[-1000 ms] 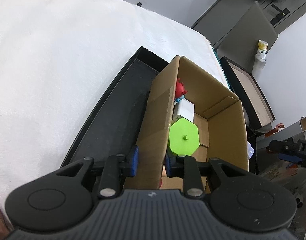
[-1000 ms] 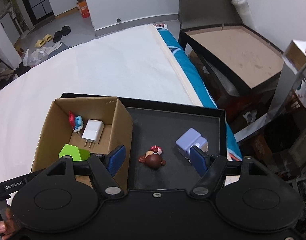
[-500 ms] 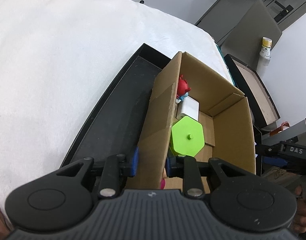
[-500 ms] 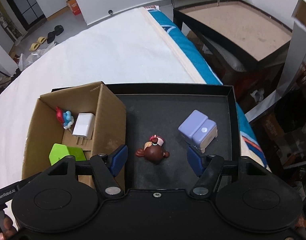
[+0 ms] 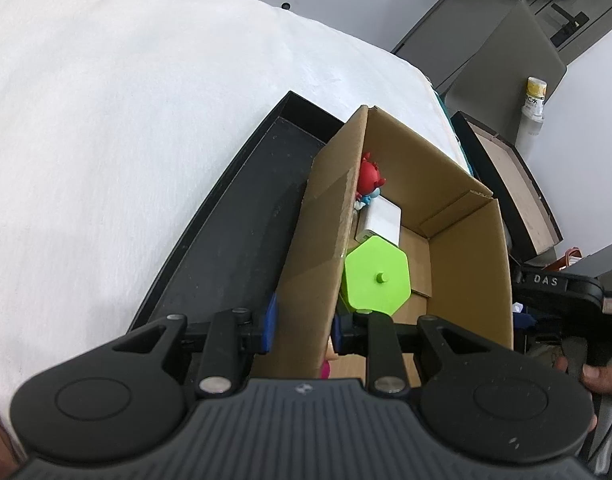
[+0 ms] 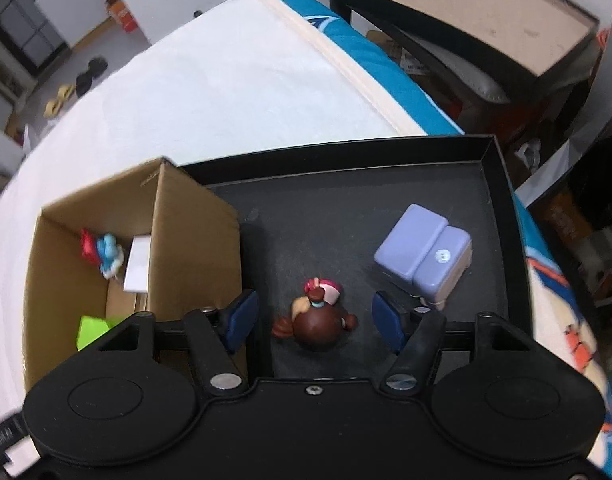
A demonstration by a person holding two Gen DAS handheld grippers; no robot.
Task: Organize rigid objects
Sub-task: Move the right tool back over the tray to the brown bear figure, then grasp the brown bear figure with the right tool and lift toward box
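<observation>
My left gripper [image 5: 302, 326] is shut on the near left wall of the cardboard box [image 5: 326, 240], which stands in the black tray [image 5: 242, 232]. Inside the box lie a green hexagonal piece [image 5: 376, 276], a white charger [image 5: 380, 224] and a red and blue figurine [image 5: 368, 178]. In the right wrist view my right gripper [image 6: 314, 320] is open, its jaws on either side of a brown doll figurine [image 6: 316, 320] on the tray [image 6: 346, 208]. A lilac block [image 6: 424, 256] lies to the right. The box [image 6: 194, 232] is at left.
The tray sits on a white padded surface [image 5: 106, 120] with a blue edge [image 6: 366, 56]. Beyond the edge stands a dark open case with a brown lining [image 6: 466, 12]. The other hand-held gripper [image 5: 558, 288] shows at right in the left wrist view.
My right gripper has moved down and forward over the tray, so the brown doll now lies between its open jaws. The left gripper keeps its grip on the box wall.
</observation>
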